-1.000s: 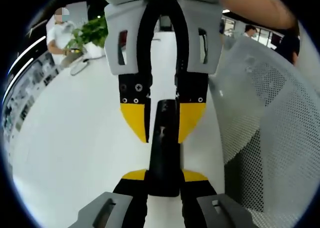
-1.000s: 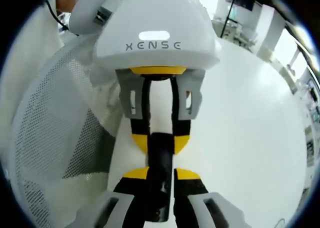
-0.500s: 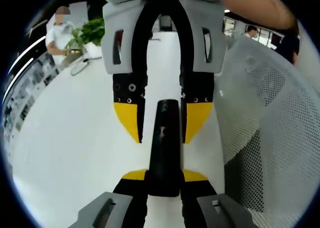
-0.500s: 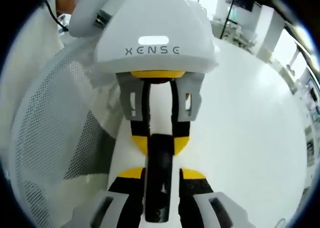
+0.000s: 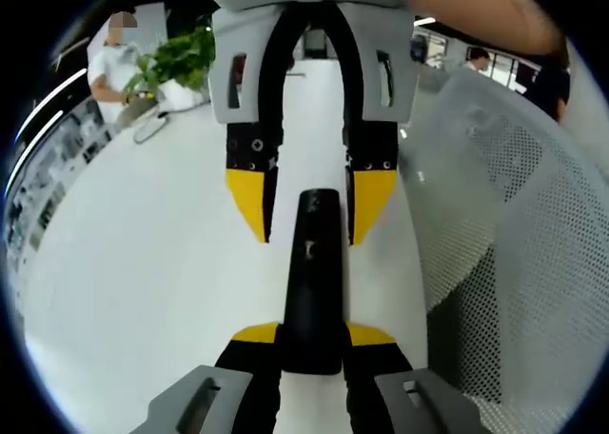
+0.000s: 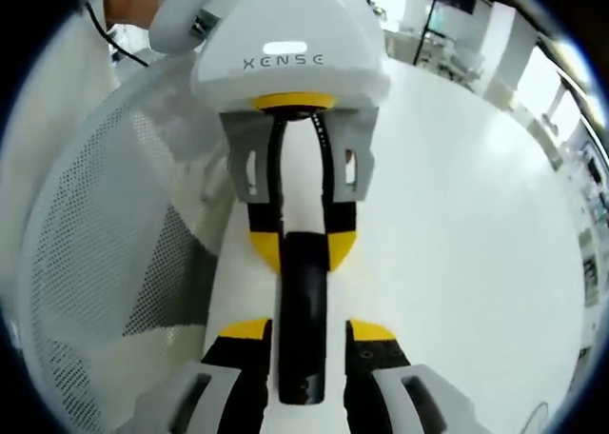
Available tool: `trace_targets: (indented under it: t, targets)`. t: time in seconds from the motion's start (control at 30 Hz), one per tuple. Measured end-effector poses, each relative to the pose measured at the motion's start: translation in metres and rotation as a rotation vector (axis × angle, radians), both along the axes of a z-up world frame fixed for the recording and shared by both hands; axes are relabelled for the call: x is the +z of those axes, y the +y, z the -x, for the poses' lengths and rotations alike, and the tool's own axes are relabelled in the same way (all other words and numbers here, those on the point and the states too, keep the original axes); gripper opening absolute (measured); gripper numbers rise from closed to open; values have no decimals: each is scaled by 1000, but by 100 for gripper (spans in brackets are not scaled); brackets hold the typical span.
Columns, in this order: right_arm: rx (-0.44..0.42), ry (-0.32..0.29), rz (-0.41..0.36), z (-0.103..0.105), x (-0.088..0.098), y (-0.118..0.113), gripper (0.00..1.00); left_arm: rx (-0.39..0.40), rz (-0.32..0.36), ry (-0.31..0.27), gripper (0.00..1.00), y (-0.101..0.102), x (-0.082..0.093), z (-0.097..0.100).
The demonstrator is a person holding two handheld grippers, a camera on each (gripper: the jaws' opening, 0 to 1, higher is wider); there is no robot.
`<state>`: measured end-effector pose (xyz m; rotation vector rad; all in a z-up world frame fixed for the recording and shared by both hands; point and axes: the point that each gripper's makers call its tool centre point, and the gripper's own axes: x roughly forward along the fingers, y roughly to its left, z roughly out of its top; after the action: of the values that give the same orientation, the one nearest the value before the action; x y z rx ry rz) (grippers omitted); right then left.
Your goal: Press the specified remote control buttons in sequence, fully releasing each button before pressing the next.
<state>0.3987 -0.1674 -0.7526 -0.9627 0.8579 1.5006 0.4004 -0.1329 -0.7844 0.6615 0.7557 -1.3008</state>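
Our left gripper (image 5: 309,334) clamps the remote (image 5: 311,282) at one end; the right gripper (image 5: 309,206) stands open astride the other. We should keep the remote level on the surface (image 5: 143,263) and press squarely.

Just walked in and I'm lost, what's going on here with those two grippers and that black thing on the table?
A person is working a hand-held gripper in each hand over a black remote control lying on a white table. The left hand-held gripper is shut on one end of the remote, steadying it. The right hand-held gripper faces it from the other end, jaws open either side of the remote and not gripping. A white mesh chair stands beside the table, with a potted plant further back.
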Motion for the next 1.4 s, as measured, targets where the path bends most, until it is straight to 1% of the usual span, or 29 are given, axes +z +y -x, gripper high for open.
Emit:
trace_targets:
  t: [0.17,0.3,0.4,0.77,1.23,1.4]
  targets:
    - [-11,-6,6,-3,-1,-9,28,-1,-4,0,23,1,-2,-1]
    - [-22,3,18,-3,-4,-18,28,-1,-4,0,23,2,-3,-3]
    - [-29,4,27,-2,-7,-25,29,0,-4,1,23,1,-1,-1]
    - [-56,17,48,-2,-15,-46,28,0,-8,2,23,1,-1,-1]
    - [-82,37,52,-3,-27,-58,27,2,-19,3,23,2,-4,-4]
    - [-84,41,56,-3,-31,-61,26,2,-23,3,23,1,-2,-2]
